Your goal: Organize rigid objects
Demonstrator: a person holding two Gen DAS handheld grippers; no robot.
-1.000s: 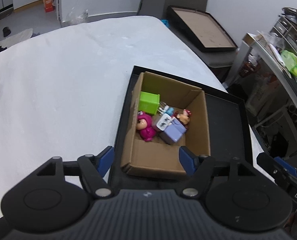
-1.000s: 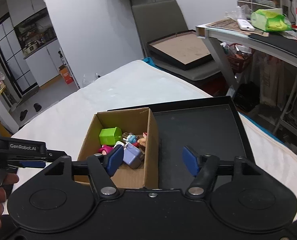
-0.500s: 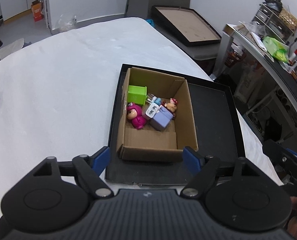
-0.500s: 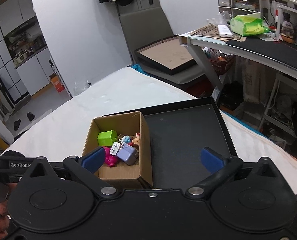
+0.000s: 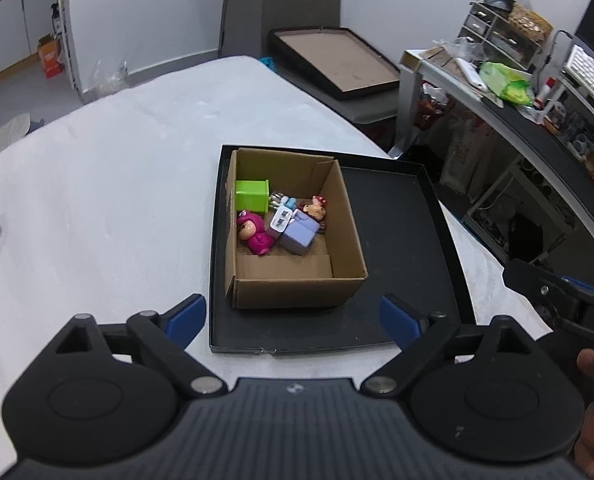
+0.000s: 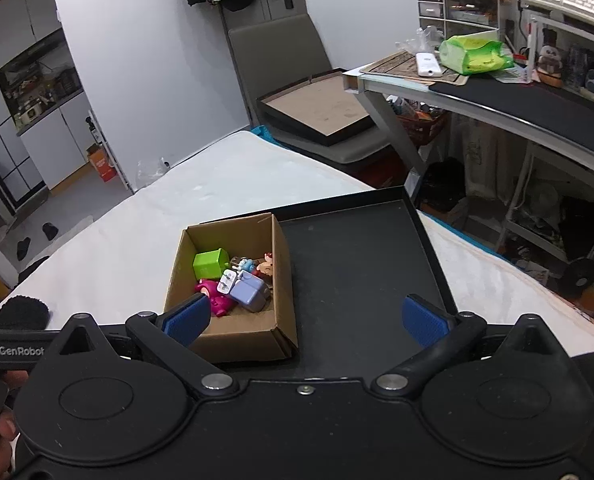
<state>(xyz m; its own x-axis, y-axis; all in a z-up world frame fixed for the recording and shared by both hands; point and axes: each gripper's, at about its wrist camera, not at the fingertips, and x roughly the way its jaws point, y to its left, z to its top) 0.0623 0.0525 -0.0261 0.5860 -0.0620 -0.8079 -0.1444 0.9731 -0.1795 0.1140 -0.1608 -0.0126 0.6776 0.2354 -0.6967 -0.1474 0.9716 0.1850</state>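
Note:
A brown cardboard box [image 5: 297,292] [image 6: 253,334] stands in the left part of a shallow black tray [image 5: 401,240] [image 6: 357,264] on a white bed. Inside lie a green cube [image 5: 251,196] [image 6: 210,263], a pink doll [image 5: 254,232] [image 6: 216,298], a lilac block [image 5: 299,234] [image 6: 249,292], a white charger [image 5: 281,218] and a small brown-haired figure [image 5: 316,211]. My left gripper [image 5: 293,320] is open and empty, held back above the tray's near edge. My right gripper [image 6: 305,318] is open and empty, above the box's near right corner.
The white bed [image 5: 109,184] spreads to the left and far side. A grey chair with a flat framed board [image 6: 317,112] stands beyond the bed. A cluttered desk [image 6: 497,92] stands to the right. The other gripper's body shows at the right edge [image 5: 569,304].
Both grippers have pulled back and risen away from the box. The right gripper's jaws have opened wider. The objects in the box have not moved.

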